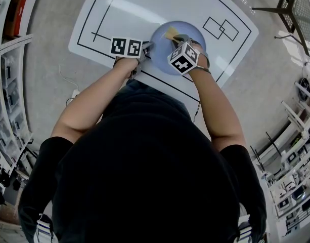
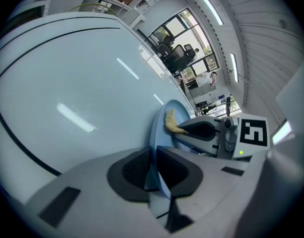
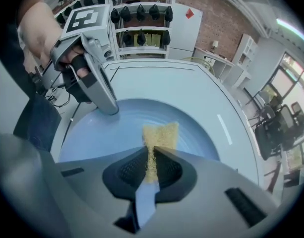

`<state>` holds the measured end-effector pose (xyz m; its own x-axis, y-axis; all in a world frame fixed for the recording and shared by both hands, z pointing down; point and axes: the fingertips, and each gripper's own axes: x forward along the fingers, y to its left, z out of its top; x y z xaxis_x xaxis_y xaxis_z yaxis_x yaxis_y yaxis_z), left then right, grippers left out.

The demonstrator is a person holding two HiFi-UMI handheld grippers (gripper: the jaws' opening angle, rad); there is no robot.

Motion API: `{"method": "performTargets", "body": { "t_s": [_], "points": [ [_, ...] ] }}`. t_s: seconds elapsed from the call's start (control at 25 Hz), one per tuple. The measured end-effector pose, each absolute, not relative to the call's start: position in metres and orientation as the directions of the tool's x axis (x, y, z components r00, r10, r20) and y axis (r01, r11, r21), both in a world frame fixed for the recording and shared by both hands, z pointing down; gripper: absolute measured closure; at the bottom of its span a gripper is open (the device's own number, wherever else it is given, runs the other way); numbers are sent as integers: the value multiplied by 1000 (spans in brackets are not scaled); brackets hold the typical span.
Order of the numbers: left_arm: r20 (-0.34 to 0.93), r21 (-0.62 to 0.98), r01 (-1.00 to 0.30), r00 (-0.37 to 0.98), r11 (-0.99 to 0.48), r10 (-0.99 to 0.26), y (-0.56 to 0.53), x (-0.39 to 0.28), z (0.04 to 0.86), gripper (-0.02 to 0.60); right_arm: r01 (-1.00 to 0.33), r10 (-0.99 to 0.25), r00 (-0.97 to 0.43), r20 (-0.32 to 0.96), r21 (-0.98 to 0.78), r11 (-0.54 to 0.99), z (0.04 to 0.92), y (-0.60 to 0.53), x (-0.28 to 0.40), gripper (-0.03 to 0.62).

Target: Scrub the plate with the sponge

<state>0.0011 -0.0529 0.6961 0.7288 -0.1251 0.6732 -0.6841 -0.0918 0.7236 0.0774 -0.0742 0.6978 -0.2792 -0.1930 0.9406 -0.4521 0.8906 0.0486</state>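
A pale blue plate (image 1: 165, 59) lies on the white table mat (image 1: 119, 14). My left gripper (image 1: 146, 46) is shut on the plate's left rim (image 2: 154, 148), which stands edge-on between its pads. My right gripper (image 1: 176, 38) is over the plate, shut on a yellow sponge (image 3: 159, 135). The sponge (image 1: 169, 34) rests on the plate's (image 3: 107, 133) inner surface toward its far side. In the left gripper view the sponge (image 2: 171, 123) shows at the tip of the right gripper (image 2: 177, 129).
The white mat carries black outlines, a large rectangle (image 1: 94, 14) and two overlapping small ones (image 1: 220, 28). A black chair (image 1: 291, 9) stands at the top right. Shelves (image 1: 5, 85) line the left side of the floor. A cable (image 1: 69, 92) lies left of the table.
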Motion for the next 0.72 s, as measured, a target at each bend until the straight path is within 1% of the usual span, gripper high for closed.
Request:
{"method": "performTargets", "body": {
  "t_s": [0.48, 0.72],
  "points": [
    [680, 716, -693, 719, -80, -142, -52, 0, 696, 538, -528, -189, -194, 963, 60, 847, 697, -55, 146, 566],
    [685, 711, -698, 714, -84, -146, -51, 2, 696, 540, -532, -167, -179, 970, 48, 845, 697, -25, 161, 566]
  ]
}}
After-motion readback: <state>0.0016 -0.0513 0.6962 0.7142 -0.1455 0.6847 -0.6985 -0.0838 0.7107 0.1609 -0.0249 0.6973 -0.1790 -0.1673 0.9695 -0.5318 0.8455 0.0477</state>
